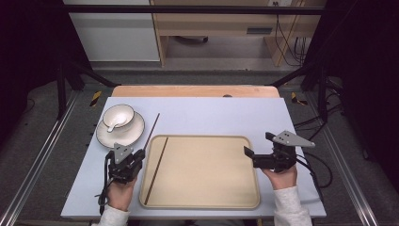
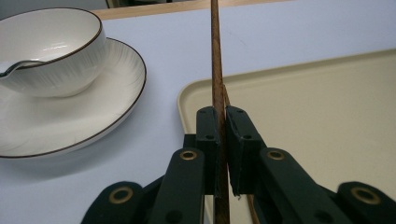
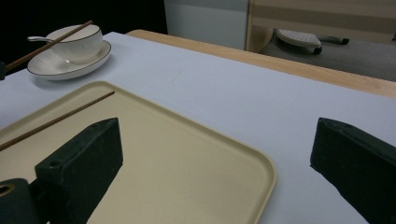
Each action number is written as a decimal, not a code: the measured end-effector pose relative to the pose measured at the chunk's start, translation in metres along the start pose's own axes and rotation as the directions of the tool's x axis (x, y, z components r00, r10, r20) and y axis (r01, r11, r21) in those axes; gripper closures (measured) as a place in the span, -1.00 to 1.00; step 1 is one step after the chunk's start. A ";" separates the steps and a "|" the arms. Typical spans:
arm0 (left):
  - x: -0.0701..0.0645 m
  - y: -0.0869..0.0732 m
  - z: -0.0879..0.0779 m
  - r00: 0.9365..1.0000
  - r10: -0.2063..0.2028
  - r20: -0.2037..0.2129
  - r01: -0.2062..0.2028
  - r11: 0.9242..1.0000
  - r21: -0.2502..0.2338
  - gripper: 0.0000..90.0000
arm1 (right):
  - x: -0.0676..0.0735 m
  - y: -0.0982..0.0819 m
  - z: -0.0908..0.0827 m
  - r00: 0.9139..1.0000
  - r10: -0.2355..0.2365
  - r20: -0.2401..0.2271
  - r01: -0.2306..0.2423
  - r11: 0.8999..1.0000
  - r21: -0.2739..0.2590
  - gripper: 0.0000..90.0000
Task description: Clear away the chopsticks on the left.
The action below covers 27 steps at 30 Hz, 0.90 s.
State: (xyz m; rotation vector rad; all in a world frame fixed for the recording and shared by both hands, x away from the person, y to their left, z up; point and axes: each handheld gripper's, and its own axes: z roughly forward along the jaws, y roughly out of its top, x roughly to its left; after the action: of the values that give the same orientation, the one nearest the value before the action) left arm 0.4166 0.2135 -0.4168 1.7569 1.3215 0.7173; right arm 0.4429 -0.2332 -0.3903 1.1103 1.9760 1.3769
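The left gripper (image 1: 133, 157), low in the left half of the high view, is clenched on a brown chopstick (image 1: 153, 128); the left gripper view has the stick pinched between both black pads and running straight up the frame past the tray's corner. In the high view that held chopstick slants from the gripper toward the upper middle, just left of the tray's left rim. A second chopstick (image 1: 155, 170) already lies inside the beige tray (image 1: 207, 202), along its left side. A white bowl (image 1: 118, 116) with a spoon (image 1: 113, 125) in it sits on a plate (image 1: 112, 137) at the upper left. The right gripper (image 1: 256, 156), at the tray's right edge, stands released, its jaws wide apart and nothing between them.

The step in hand looks like carrying the held chopstick over to join its partner. The next move probably calls for shifting it rightward over the rim, lining it up beside the lying stick, lowering it close to the tray floor, then letting go so it does not roll or bounce
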 end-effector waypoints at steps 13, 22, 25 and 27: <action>-0.025 -0.025 -0.001 0.994 -0.109 -0.009 0.108 0.993 -0.052 0.86 | 0.001 -0.001 0.002 1.000 0.002 -0.007 -0.002 1.000 0.006 -0.94; -0.043 -0.041 0.004 0.992 -0.126 0.002 0.126 0.991 -0.039 0.86 | 0.002 -0.002 0.005 1.000 0.002 -0.011 -0.002 1.000 0.012 -0.94; -0.047 -0.046 0.007 0.993 -0.114 0.004 0.114 0.993 -0.024 0.86 | 0.003 -0.002 0.005 1.000 0.003 -0.012 -0.003 1.000 0.017 -0.94; -0.049 -0.049 0.008 0.994 -0.112 0.007 0.112 0.994 -0.014 0.86 | 0.003 -0.002 0.005 1.000 0.004 -0.011 -0.003 1.000 0.017 -0.94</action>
State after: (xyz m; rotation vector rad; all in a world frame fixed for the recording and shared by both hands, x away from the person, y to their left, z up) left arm 0.3848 0.1703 -0.4615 1.6579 1.3956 0.6557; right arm 0.4448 -0.2283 -0.3942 1.1165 1.9984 1.3733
